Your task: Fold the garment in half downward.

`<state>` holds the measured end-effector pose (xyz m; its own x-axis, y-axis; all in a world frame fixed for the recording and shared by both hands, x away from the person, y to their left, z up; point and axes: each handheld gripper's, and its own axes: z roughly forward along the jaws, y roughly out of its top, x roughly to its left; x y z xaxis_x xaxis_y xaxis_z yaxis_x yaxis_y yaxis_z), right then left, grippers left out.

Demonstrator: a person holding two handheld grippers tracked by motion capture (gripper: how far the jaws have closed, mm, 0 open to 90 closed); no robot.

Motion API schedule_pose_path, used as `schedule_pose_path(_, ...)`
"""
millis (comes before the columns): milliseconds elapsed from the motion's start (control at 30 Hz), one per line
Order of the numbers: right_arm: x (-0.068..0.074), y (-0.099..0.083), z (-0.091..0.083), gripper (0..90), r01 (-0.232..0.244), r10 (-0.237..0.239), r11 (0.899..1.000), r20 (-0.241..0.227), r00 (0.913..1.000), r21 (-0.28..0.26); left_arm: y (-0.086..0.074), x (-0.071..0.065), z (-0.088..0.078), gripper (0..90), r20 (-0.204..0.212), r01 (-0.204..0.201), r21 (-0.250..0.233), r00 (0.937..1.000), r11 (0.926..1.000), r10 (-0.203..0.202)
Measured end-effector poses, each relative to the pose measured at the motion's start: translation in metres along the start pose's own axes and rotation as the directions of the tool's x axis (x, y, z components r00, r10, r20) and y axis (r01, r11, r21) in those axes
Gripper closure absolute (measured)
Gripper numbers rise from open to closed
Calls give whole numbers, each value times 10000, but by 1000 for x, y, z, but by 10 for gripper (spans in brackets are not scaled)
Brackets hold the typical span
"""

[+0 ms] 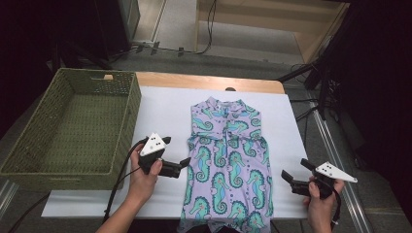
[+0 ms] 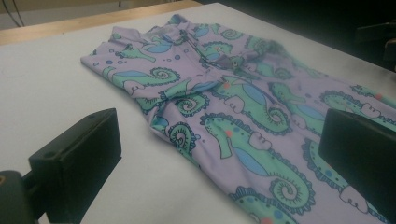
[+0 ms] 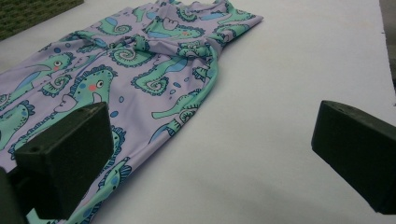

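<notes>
Seahorse-print garment (image 1: 227,162) lies flat on the white sheet (image 1: 160,109) covering the table, collar toward the far edge, hem running off the near edge of the sheet toward the person; lilac fabric, green seahorses; some wrinkling near the waist, seen in the left gripper view (image 2: 219,79).

Left gripper (image 1: 183,164): held in the person's left hand (image 1: 145,177), jaws spread apart with nothing between them; tips just beside the garment's left edge at about waist height, close to the fabric; contact cannot be judged from above. In its own view the jaws stand wide, one over bare sheet, the other over the printed cloth (image 2: 261,140); the fabric edge runs between them.

Right gripper (image 1: 294,173): held in the right hand (image 1: 318,204), jaws likewise spread and holding nothing; it sits apart from the garment's right edge, with a strip of bare sheet between. Right gripper view: one jaw over the fabric's border (image 3: 154,84), the other over plain white sheet.

Open room: bare sheet on both sides of the garment, wider at the left near the collar; right margin of the sheet ends close to the table's edge.

Green woven basket (image 1: 73,126) stands at the left, its near wall beside the left hand, its right wall overlapping the sheet's left margin; wooden table edge (image 1: 209,81) visible beyond the sheet.
</notes>
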<state>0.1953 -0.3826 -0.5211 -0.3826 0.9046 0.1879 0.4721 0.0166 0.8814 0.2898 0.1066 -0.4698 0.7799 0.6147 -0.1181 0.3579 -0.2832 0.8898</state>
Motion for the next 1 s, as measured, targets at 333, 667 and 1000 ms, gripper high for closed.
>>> schedule_pose_path(333,0,0,1,0,5,-5,10000,-36,10000,11,9,9,22,0,32,205,98,9998,9997,-205)
schedule_pose_path(667,1,0,1,0,23,-23,10000,-121,9999,10,19,25,42,0,-122,467,219,9988,9987,-464)
schedule_pose_path(1000,1,0,2,0,52,-51,10000,-79,10000,77,25,39,66,17,-225,714,497,9973,9962,-704)
